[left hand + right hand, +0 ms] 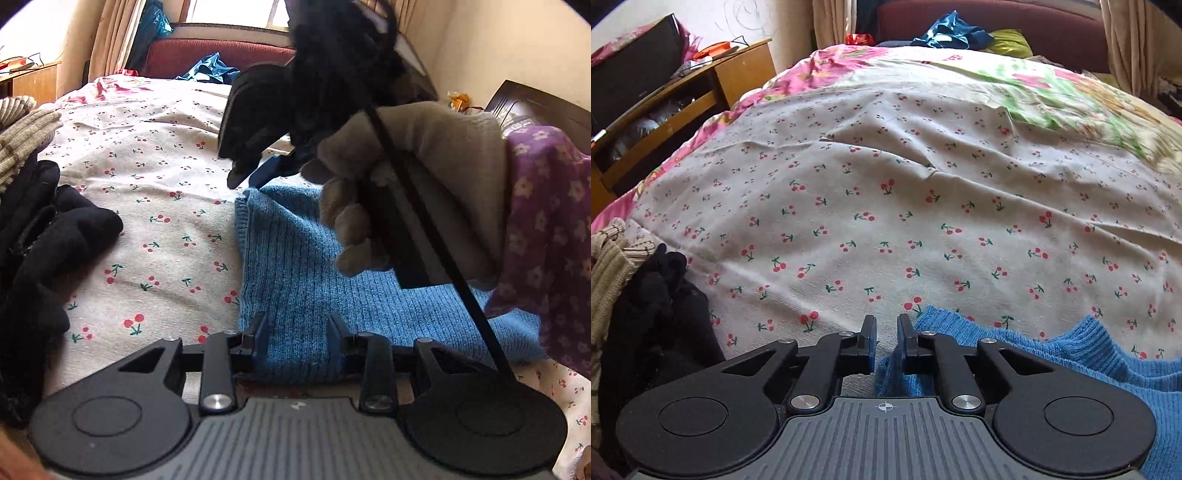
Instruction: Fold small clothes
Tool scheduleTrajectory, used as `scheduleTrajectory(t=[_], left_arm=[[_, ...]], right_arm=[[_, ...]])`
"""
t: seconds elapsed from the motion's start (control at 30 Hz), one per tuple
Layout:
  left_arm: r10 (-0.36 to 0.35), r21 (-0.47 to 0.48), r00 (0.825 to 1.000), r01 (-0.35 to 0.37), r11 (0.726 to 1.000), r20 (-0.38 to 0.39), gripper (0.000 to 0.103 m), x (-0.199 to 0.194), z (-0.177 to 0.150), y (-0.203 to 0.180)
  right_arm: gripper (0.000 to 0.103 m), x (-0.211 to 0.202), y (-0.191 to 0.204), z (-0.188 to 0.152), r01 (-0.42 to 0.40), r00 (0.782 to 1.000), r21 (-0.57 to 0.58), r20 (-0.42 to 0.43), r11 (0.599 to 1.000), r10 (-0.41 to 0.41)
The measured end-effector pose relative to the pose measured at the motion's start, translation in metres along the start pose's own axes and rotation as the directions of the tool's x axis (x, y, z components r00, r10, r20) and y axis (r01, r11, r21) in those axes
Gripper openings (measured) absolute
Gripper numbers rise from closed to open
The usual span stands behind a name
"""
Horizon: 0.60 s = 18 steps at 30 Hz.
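Surface: bed (886, 177) under a cherry-print sheet; no legible writing or brand names in either view.
Blue knit garment (295, 266): flat on the sheet, near edge.
Left claw (297, 332): jaws moderately apart, garment's near edge between them; grip unconfirmed.
Right claw (886, 332): jaws nearly together at the garment's upper corner; contact cannot be told.
Gloved hand (406, 192): grips the right claw's handle.
Dark clothes pile (40, 266): left of the garment.
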<state>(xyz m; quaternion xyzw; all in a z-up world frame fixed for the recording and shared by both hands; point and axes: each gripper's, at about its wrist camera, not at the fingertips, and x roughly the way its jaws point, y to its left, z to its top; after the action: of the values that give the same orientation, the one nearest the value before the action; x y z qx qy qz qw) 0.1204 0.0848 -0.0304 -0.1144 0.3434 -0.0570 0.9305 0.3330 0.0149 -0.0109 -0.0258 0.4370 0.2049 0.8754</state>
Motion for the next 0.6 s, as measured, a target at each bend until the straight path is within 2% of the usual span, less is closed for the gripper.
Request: scheduleTrajectory(t=[0.07, 0.13, 0.17, 0.27, 0.33, 0.4, 0.47, 0.5, 0.57, 0.6], left_arm=[[0.005, 0.01, 1.0, -0.005, 1.0, -0.01, 0.047, 0.004, -0.001, 0.0], [0.014, 0.017, 1.0, -0.014, 1.0, -0.02, 0.048, 0.006, -0.002, -0.001], [0.022, 0.022, 1.0, -0.022, 1.0, -0.02, 0.048, 0.007, -0.003, -0.002], [0.055, 0.054, 0.998, -0.054, 0.997, -0.009, 0.048, 0.006, -0.005, -0.01], [0.082, 0.077, 0.997, -0.08, 0.994, -0.018, 0.049, 0.008, -0.007, -0.018], [0.109, 0.115, 0.994, -0.105, 0.988, -0.027, 0.051, 0.01, -0.009, -0.025], [0.13, 0.131, 0.991, -0.124, 0.984, -0.038, 0.051, 0.01, -0.008, -0.028], [0.136, 0.121, 0.989, -0.129, 0.984, -0.049, 0.051, 0.008, -0.007, -0.028], [0.15, 0.095, 0.986, -0.143, 0.985, -0.072, 0.051, 0.001, -0.006, -0.028], [0.162, 0.09, 0.984, -0.155, 0.984, -0.075, 0.051, -0.002, -0.005, -0.028]], right_arm=[[0.024, -0.014, -0.016, -0.003, -0.03, 0.999, 0.078, 0.032, 0.997, 0.027], [0.04, -0.041, -0.036, -0.01, -0.073, 0.995, 0.146, 0.076, 0.987, 0.062], [0.042, -0.056, -0.046, -0.016, -0.083, 0.992, 0.165, 0.104, 0.983, 0.066], [0.043, -0.111, -0.087, -0.053, -0.065, 0.982, 0.208, 0.188, 0.976, 0.025], [0.048, -0.14, -0.124, -0.085, -0.02, 0.978, 0.245, 0.205, 0.969, -0.032], [0.049, -0.153, -0.156, -0.117, 0.069, 0.979, 0.274, 0.167, 0.959, -0.118], [0.049, -0.152, -0.191, -0.151, 0.191, 0.974, 0.296, 0.061, 0.936, -0.219], [0.044, -0.151, -0.201, -0.162, 0.224, 0.968, 0.303, 0.037, 0.926, -0.247], [0.044, -0.163, -0.218, -0.178, 0.153, 0.976, 0.352, 0.093, 0.923, -0.197], [0.048, -0.172, -0.219, -0.18, 0.127, 0.974, 0.381, 0.126, 0.916, -0.188]])
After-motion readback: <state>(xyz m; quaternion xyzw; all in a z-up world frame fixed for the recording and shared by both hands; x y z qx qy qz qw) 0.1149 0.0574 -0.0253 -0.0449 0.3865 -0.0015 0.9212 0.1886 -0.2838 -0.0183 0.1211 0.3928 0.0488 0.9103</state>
